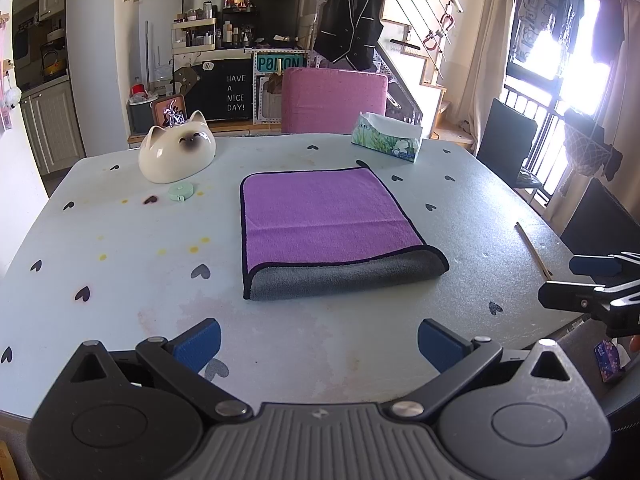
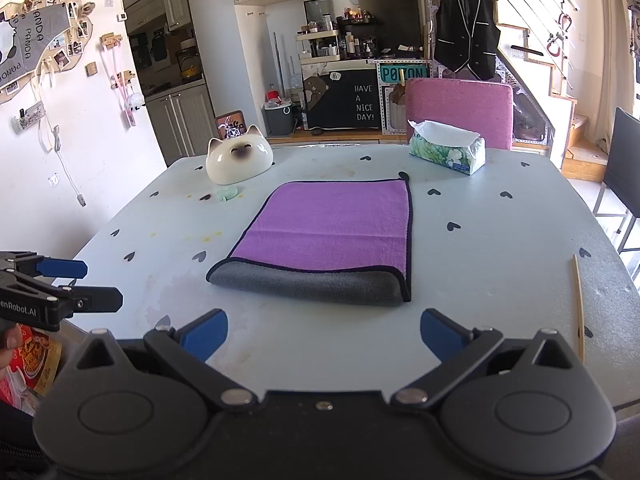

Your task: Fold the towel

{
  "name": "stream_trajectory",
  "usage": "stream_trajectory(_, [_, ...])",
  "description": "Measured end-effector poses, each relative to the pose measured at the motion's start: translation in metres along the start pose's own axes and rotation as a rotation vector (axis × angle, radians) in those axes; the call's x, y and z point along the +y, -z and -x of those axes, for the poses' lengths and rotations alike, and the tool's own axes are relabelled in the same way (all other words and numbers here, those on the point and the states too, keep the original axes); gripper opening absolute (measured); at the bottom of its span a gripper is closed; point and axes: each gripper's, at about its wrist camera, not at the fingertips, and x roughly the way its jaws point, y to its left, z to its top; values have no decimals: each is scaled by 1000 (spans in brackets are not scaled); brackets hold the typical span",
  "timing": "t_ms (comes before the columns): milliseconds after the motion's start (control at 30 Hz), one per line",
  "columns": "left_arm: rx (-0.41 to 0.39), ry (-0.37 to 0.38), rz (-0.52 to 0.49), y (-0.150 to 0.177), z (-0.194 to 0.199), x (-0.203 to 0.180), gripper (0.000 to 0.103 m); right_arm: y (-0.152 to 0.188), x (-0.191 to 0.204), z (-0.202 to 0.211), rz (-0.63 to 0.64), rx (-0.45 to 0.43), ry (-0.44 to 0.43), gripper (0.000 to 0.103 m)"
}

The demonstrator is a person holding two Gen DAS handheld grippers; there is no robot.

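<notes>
Purple microfibre with a grey reverse and dark piping: the towel (image 1: 332, 232) lies flat at the middle of the table (image 1: 120, 264), doubled once, the fold rolled toward the near edge so a grey band shows. One crease runs across the purple face; a small loop tab sits at the far right corner.

Left gripper (image 1: 318, 344): jaws spread wide, holding nothing, hovering short of the towel. Right gripper (image 2: 324, 340): likewise spread and empty, near the table's front edge.

Step, as judged: one fold made, a second pending. The next move likely calls for pinching two corners on one side and carrying them across evenly.
</notes>
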Motion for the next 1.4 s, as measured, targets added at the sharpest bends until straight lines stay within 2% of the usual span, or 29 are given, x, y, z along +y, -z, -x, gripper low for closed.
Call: stream_trajectory(1400, [-2,0,-1,-3,2,-1,103,0,-1,-1,-1,0,0,103])
